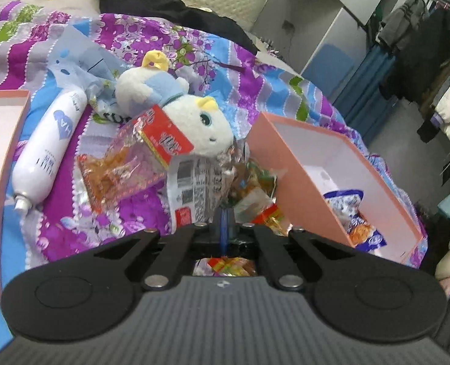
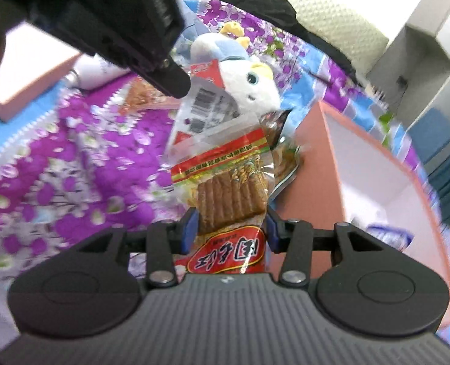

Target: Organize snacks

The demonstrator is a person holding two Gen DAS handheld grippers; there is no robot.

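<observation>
My right gripper (image 2: 232, 228) angled down over bedspread (image 2: 72, 152), jaws clamped on tofu snack packet (image 2: 231, 194), beside pink box (image 2: 325, 158). My left gripper (image 1: 224, 213) angled down, jaws fully closed; whether pinching anything, cannot tell.

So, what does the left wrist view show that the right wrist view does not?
Only the left wrist view shows the clothes rack and the blue snack bags clearly inside the pink box. Only the right wrist view shows the right gripper shut on a red snack pack. Both show the plush toy, the white bottle and the floral bedspread.
</observation>
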